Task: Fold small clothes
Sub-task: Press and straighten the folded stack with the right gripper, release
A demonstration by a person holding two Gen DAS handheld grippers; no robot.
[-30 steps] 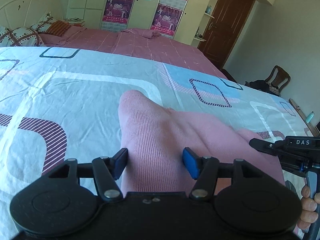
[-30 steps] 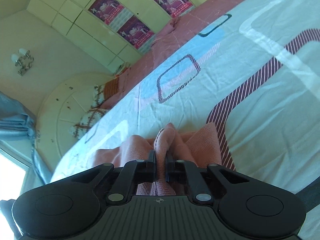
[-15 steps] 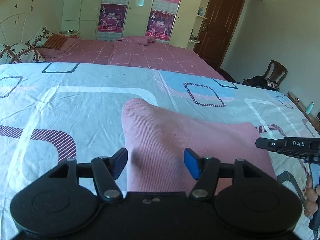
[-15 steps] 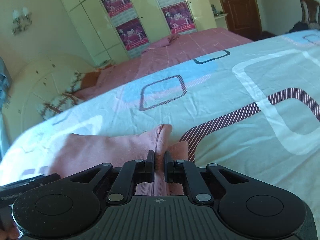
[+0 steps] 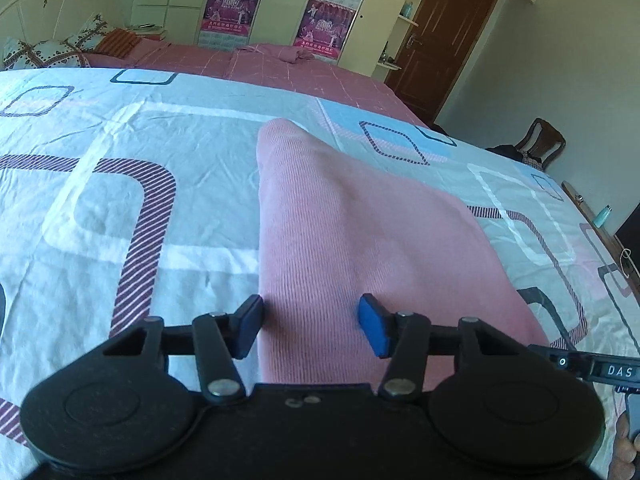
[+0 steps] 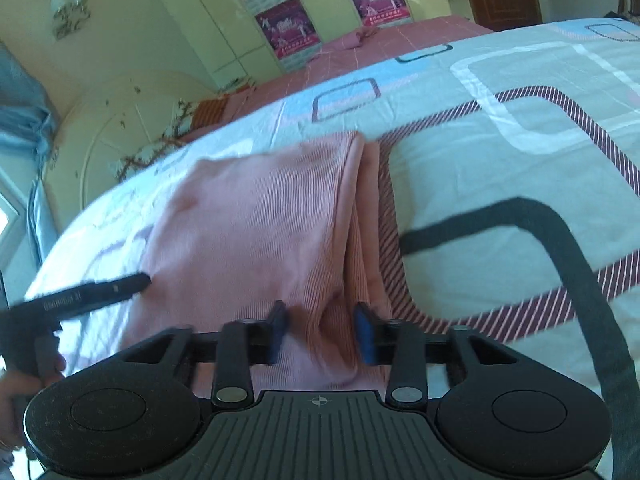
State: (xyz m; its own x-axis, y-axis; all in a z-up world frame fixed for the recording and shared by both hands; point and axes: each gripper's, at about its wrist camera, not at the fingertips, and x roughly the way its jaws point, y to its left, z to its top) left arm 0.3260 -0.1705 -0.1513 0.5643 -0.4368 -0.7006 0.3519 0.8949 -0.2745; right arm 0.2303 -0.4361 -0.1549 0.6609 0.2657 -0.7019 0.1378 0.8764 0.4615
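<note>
A pink ribbed garment (image 5: 352, 232) lies folded flat on the patterned bedsheet (image 5: 120, 208). My left gripper (image 5: 311, 326) is open, its blue pads (image 5: 372, 330) spread over the garment's near edge, holding nothing. In the right wrist view the same garment (image 6: 256, 224) shows a doubled layer along its right side. My right gripper (image 6: 322, 332) is open over that near folded edge, with cloth lying between the jaws but not pinched. The left gripper's tip (image 6: 100, 292) shows at the garment's left side, and the right gripper's tip (image 5: 592, 368) at the left view's lower right.
A second bed with a pink cover (image 5: 280, 68) and pillows (image 5: 48, 54) lies behind. Wardrobes with posters (image 5: 280, 0), a brown door (image 5: 444, 40) and a wooden chair (image 5: 540, 140) stand beyond. A dark strap (image 6: 580, 280) crosses the sheet at right.
My right gripper has opened and let go of the pink garment's fold, which now lies flat on the bed. The left gripper stayed open over the near edge.
</note>
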